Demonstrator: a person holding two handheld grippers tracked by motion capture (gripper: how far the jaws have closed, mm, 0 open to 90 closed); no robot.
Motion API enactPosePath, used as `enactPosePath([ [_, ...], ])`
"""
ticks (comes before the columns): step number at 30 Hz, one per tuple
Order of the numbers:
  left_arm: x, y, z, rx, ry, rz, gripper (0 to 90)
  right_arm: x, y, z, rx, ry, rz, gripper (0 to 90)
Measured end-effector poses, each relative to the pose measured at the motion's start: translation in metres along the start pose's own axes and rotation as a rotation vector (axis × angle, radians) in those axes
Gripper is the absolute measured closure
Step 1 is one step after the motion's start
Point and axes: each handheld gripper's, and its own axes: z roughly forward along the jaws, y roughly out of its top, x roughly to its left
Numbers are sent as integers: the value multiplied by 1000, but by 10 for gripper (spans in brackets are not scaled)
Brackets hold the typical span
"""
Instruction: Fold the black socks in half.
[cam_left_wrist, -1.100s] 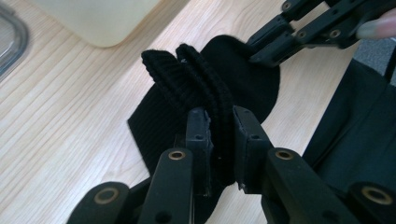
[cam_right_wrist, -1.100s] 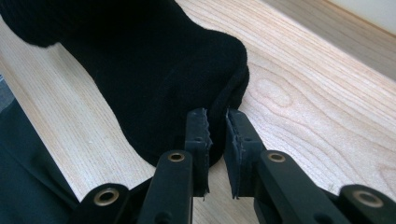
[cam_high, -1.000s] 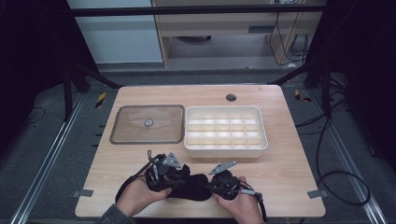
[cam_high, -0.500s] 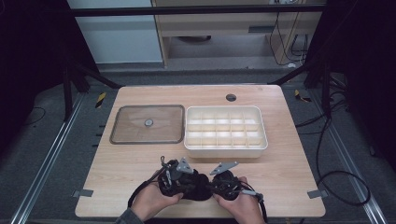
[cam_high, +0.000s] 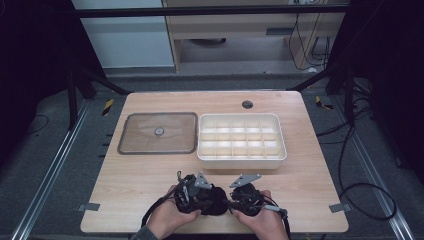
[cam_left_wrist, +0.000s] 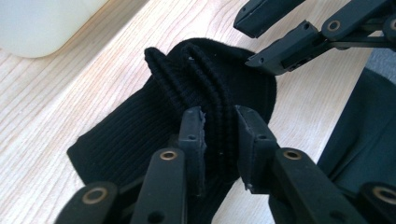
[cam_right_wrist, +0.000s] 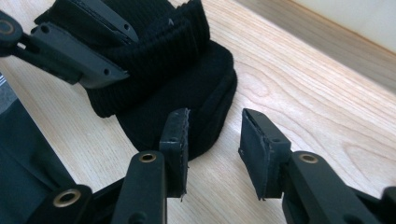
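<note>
A black ribbed sock (cam_left_wrist: 140, 140) lies bunched on the wooden table (cam_high: 150, 180) near its front edge, between the person's two hands. My left gripper (cam_left_wrist: 219, 119) is pinching the folded ribbed cuff, and the fabric fills the gap between the pads. Its jaws have just been opening a little, with the cuff still between them. My right gripper (cam_right_wrist: 215, 123) stands open just beside the sock's (cam_right_wrist: 187, 88) rounded end. Its jaws have just been opening, and only bare wood lies between them. In the high view the left gripper (cam_high: 206, 196) and right gripper (cam_high: 236, 198) face each other across the sock (cam_high: 219, 205).
A white box (cam_high: 242, 160) divided into several compartments stands behind the hands at centre right. A clear lid (cam_high: 158, 133) with a small knob lies flat to its left. A round cable hole (cam_high: 247, 104) sits near the table's far edge.
The left hand and its gripper have moved right and slightly down, close up to the right gripper. The right hand has stayed where it was.
</note>
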Motion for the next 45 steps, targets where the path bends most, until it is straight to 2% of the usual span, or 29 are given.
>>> enactPosePath([
  [5,-4,2,-7,-28,-18,-14,643,-2,-1,-6,-5,-12,14,609],
  [7,-7,3,-11,-37,-21,-7,617,-4,0,-9,-7,-20,16,606],
  [10,-10,4,-17,-46,-14,9,604,-4,0,-13,-14,-25,21,603],
  [13,-10,3,-23,-49,16,20,579,-3,2,-17,-18,-33,18,598],
  [16,-5,1,-28,-57,37,14,553,-3,4,-19,-28,-38,11,592],
  [21,5,-4,-32,-51,114,5,470,0,11,-20,-40,-46,11,580],
  [29,23,-17,-40,-75,165,-50,287,7,29,-11,-52,-53,-1,572],
  [37,38,-37,-43,-78,168,-85,255,12,46,3,-39,-62,15,582],
  [45,42,-48,-41,-76,164,-100,270,10,55,15,-21,-74,6,630],
])
